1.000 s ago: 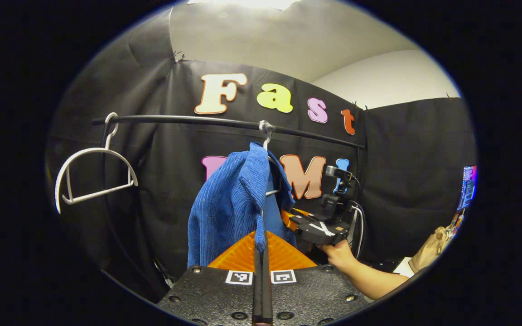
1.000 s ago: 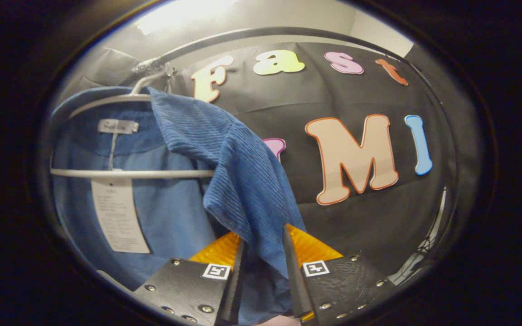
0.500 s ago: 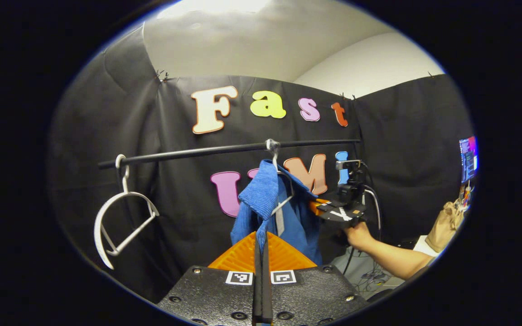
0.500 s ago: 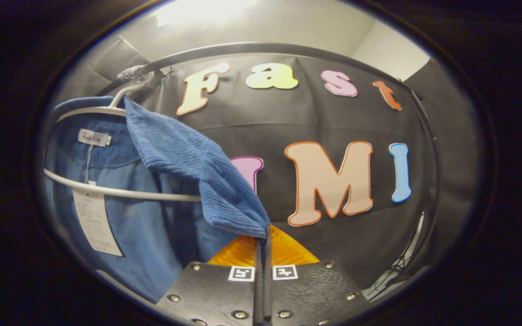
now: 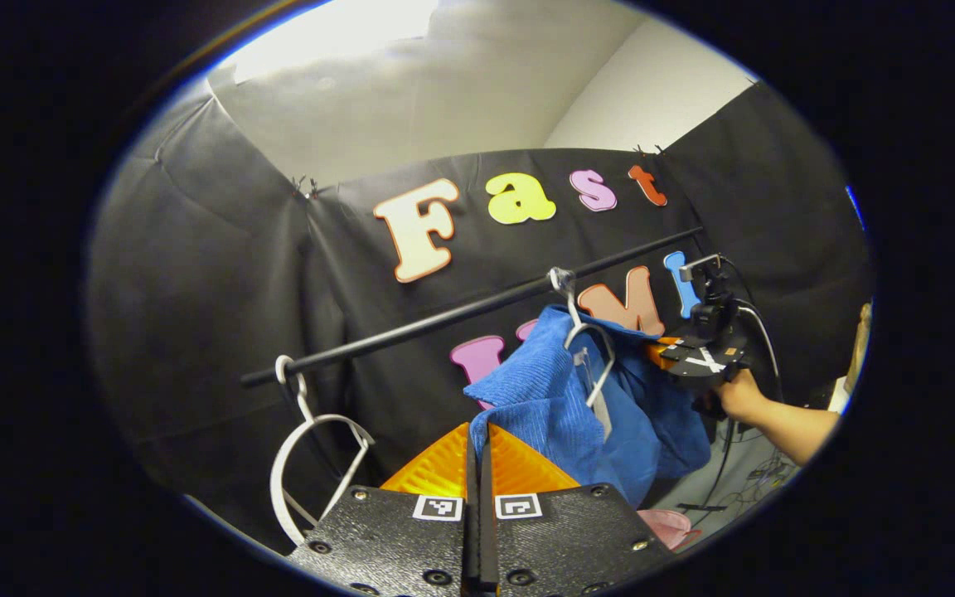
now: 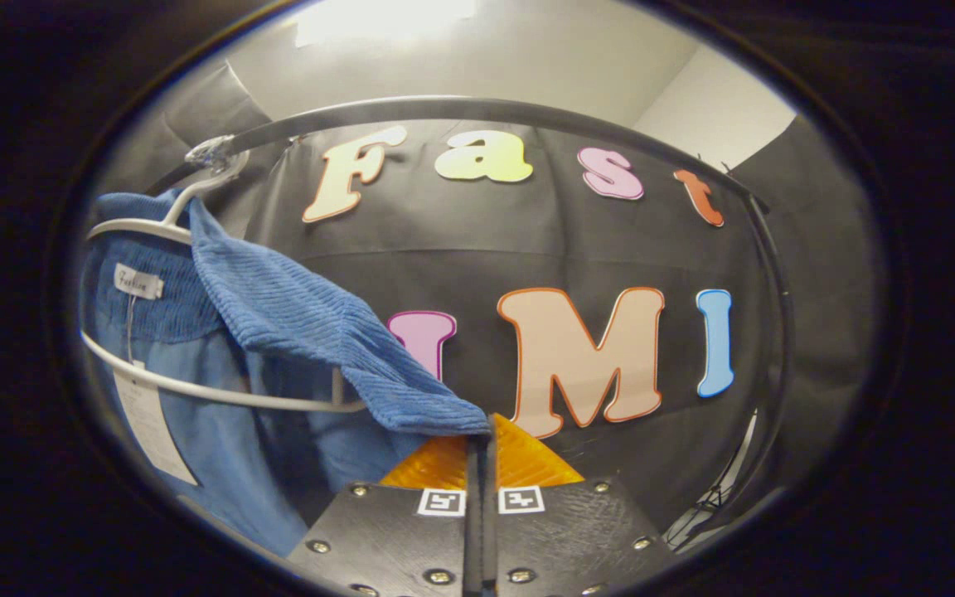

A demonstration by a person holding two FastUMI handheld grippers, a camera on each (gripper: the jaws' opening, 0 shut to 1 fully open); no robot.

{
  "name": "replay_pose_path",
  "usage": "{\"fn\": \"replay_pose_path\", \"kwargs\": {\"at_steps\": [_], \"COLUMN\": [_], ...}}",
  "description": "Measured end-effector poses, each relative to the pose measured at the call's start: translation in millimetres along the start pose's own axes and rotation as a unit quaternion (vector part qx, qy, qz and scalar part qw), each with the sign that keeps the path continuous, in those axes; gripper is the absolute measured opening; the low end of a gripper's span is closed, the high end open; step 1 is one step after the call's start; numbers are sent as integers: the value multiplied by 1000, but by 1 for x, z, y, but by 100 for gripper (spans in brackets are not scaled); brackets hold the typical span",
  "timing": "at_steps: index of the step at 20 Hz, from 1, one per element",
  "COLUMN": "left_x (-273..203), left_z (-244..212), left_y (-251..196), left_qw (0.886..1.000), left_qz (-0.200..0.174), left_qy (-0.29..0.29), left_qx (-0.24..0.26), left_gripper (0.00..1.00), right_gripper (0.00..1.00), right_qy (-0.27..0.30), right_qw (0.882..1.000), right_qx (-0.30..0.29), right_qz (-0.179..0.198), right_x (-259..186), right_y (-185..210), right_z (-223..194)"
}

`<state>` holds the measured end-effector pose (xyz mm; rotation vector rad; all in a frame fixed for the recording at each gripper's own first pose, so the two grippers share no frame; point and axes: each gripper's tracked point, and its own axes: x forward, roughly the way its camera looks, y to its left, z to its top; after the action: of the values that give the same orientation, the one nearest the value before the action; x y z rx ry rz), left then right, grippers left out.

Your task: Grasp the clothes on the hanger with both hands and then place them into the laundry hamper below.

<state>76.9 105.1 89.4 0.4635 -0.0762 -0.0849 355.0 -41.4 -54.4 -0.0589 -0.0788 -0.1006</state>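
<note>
Clothes (image 5: 560, 406), blue and ribbed, are stretched off a white hanger (image 6: 196, 390) on the rail (image 5: 461, 313), edges pinched by left tongs (image 5: 478, 431) and right tongs (image 6: 483, 431).

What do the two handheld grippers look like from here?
Each gripper has a black textured body with screws and two square black-and-white markers: left gripper, right gripper. Seen from the left gripper view, the right one carries a camera on top, a white X marking and black cables.
</note>
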Motion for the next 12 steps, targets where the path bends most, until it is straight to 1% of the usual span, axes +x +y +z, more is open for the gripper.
{"fn": "replay_pose_path", "kwargs": {"at_steps": [1,2,4,5,7,9,11,12], "left_x": [1,6,17,20,29,41,53,59], "left_z": [4,9,9,6,10,14,14,11], "left_y": [5,9,15,19,26,32,32,30], "left_qw": [1000,999,998,998,998,997,995,995], "left_qz": [11,22,31,37,50,64,73,71], "left_qy": [-13,-20,-16,-12,-21,-35,-42,-42], "left_qx": [14,25,45,51,44,40,50,55], "left_gripper": [0,0,0,0,1,1,0,0], "right_gripper": [0,0,0,0,0,0,0,0], "right_qy": [-1,-6,-15,-18,-21,-17,-5,4], "right_qw": [1000,1000,1000,1000,999,999,999,999], "right_qx": [12,18,18,20,36,45,40,38], "right_qz": [12,10,-1,-9,-12,-11,-13,-10], "right_x": [4,12,23,29,38,47,58,64], "right_y": [3,2,-13,-19,-19,-17,-14,-12], "right_z": [5,10,17,20,21,16,4,-5]}}
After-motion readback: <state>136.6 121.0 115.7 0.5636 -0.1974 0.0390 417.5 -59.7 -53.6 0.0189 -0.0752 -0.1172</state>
